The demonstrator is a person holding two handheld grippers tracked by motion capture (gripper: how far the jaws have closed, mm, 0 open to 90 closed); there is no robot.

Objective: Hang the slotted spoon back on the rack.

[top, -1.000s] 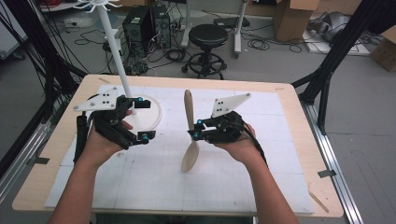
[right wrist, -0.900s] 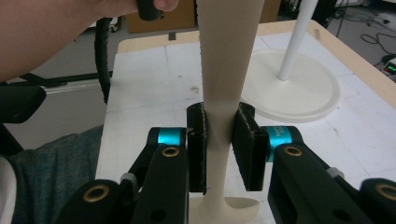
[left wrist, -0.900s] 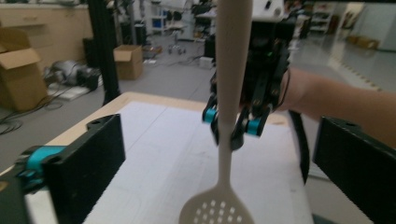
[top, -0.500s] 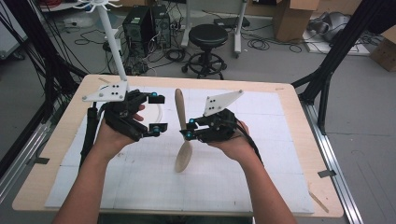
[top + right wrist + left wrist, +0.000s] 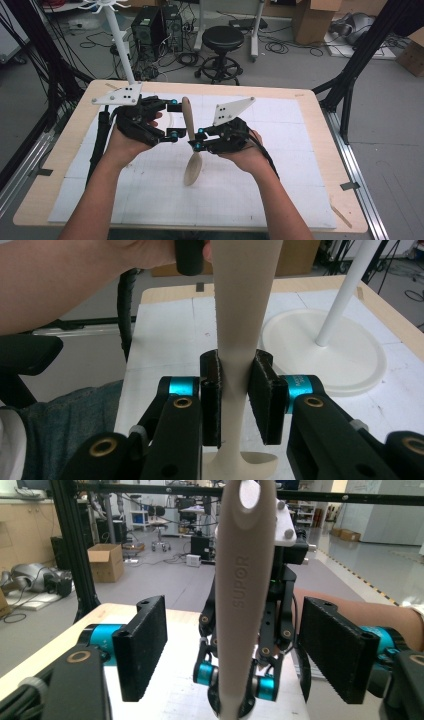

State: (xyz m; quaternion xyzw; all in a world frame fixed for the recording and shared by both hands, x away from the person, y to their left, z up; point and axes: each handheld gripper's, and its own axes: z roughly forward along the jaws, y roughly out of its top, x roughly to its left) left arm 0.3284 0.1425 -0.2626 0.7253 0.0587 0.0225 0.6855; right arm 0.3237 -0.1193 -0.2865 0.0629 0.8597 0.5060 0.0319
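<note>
Above the middle of the bench (image 5: pixel 310 107), the right gripper (image 5: pixel 197 140) holds a cream spoon (image 5: pixel 190 137) by its handle, bowl end down and just over the white mat (image 5: pixel 150 200). In the right gripper view its jaws are closed against both sides of the handle, with the bowl below them. The left gripper (image 5: pixel 173 119) faces it from the left, just beside the handle's upper part. In the left gripper view its jaws stand wide apart, one on each side of the handle and clear of it; the handle reads "SUPOR" and has a hole near its tip. At the far left of the mat stands a white stand (image 5: pixel 330 342), a round base with a thin pole.
</note>
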